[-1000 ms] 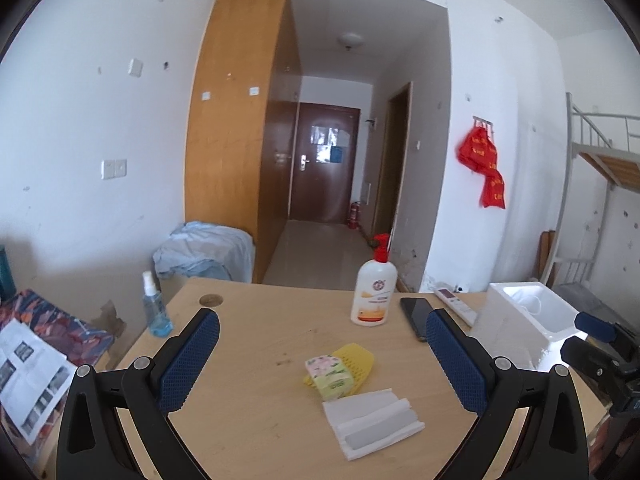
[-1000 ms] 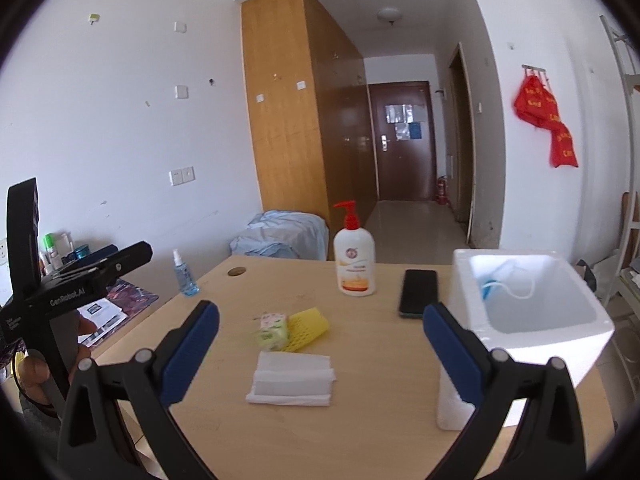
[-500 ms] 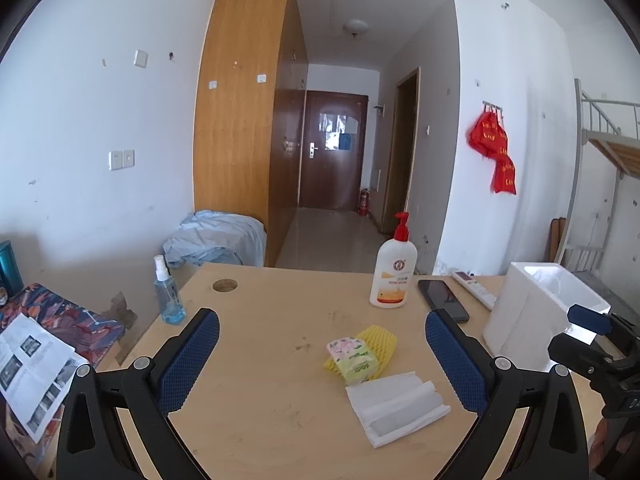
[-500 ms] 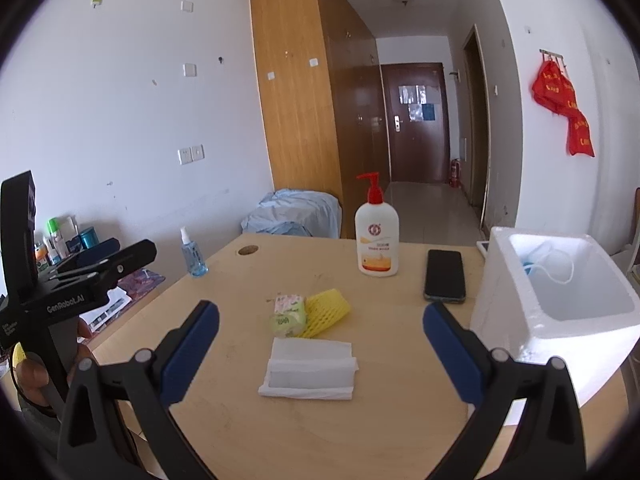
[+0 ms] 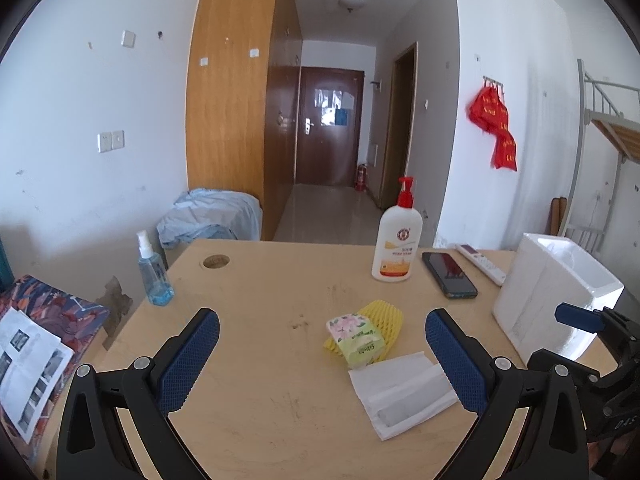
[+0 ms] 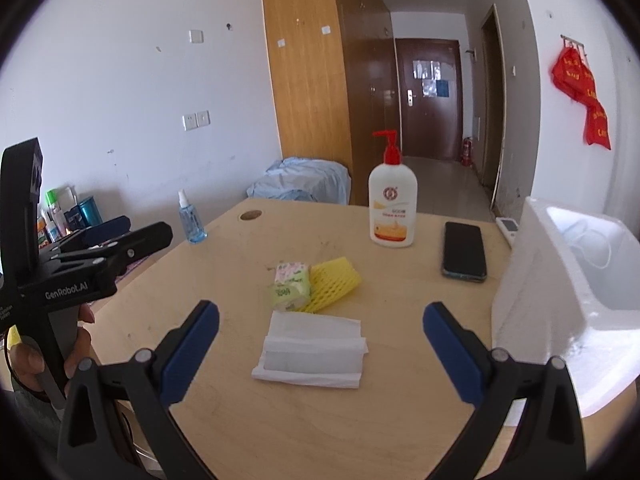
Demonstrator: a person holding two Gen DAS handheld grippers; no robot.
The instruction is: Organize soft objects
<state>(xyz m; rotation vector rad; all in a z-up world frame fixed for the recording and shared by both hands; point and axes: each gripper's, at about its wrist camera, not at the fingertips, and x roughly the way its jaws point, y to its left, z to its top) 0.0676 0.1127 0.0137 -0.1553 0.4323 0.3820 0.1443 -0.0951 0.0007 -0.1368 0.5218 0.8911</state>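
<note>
A green tissue pack (image 5: 357,339) (image 6: 289,285) lies on a yellow foam net sleeve (image 5: 385,317) (image 6: 333,283) mid-table. A white folded cloth (image 5: 402,393) (image 6: 312,351) lies just in front of them. A white foam box (image 5: 554,292) (image 6: 576,304) with a face mask (image 6: 592,242) inside stands at the right. My left gripper (image 5: 322,352) is open and empty above the table's near left. My right gripper (image 6: 320,344) is open and empty, its fingers either side of the cloth, above it.
A lotion pump bottle (image 5: 397,240) (image 6: 392,204), a black phone (image 5: 449,274) (image 6: 464,249) and a white remote (image 5: 480,263) sit at the back. A blue spray bottle (image 5: 154,272) (image 6: 192,220) stands at the left edge. Magazines (image 5: 28,356) lie beyond the table's left.
Both grippers have moved forward and lower over the table, so the soft items and foam box look nearer. Both stay open.
</note>
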